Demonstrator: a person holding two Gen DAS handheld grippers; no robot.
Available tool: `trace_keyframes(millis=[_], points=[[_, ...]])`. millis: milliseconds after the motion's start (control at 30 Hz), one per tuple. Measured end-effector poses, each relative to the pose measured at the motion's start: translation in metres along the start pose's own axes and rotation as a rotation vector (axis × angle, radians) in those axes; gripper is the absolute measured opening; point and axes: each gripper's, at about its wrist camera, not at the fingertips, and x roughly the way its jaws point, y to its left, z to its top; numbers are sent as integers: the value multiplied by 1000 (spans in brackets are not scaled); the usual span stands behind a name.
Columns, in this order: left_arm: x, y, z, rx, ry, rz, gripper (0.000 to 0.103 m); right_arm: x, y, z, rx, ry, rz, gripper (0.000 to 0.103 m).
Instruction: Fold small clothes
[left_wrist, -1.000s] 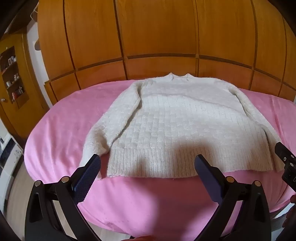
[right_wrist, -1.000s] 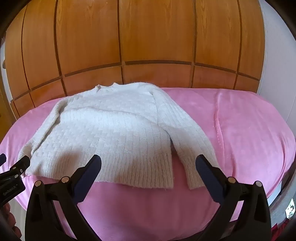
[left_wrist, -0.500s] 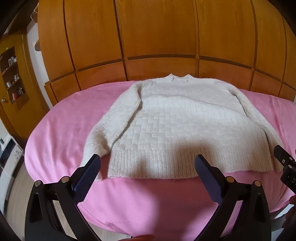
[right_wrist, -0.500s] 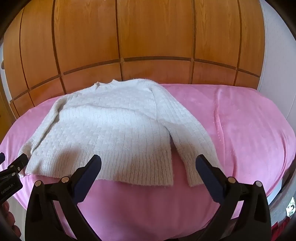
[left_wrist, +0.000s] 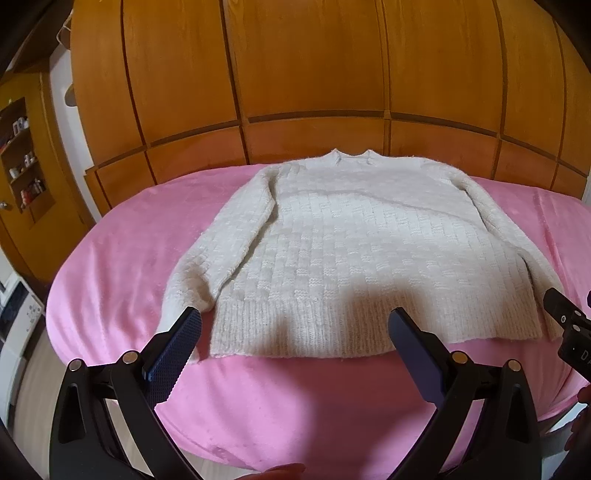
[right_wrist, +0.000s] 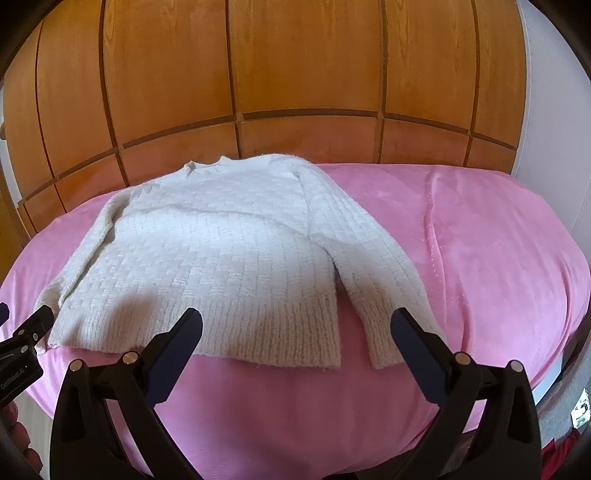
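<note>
A cream knitted sweater (left_wrist: 354, 251) lies flat on a pink blanket (left_wrist: 118, 266), neck toward the wooden wall, hem toward me, both sleeves lying down along its sides. It also shows in the right wrist view (right_wrist: 221, 258). My left gripper (left_wrist: 293, 356) is open and empty, held just short of the hem's left part, near the left sleeve cuff (left_wrist: 177, 306). My right gripper (right_wrist: 295, 354) is open and empty, just short of the hem's right corner and the right sleeve cuff (right_wrist: 391, 343).
A wood-panelled wall (left_wrist: 314, 74) stands right behind the pink blanket (right_wrist: 498, 258). A wooden shelf unit (left_wrist: 22, 158) with small items is at the far left. Each gripper shows at the edge of the other's view: the right (left_wrist: 569, 328), the left (right_wrist: 22, 350).
Both grippers have drifted slightly; the sweater sits a little higher in the right wrist view. Nothing has been gripped and the sweater has not moved.
</note>
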Motion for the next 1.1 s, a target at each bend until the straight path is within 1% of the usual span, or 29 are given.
trace_keyframes(millis=[633, 733, 867, 1100], points=[[0, -4, -3, 1, -1, 4, 100, 0, 2, 0, -3, 9, 6, 101], [-2, -4, -3, -2, -20, 2, 100, 0, 1, 0, -2, 8, 7, 101], [-5, -5, -1, 6, -43, -23, 100, 1, 1, 0, -2, 9, 8, 101], [-4, -7, -2, 19, -45, -46, 100, 2, 1, 0, -3, 15, 10, 101]])
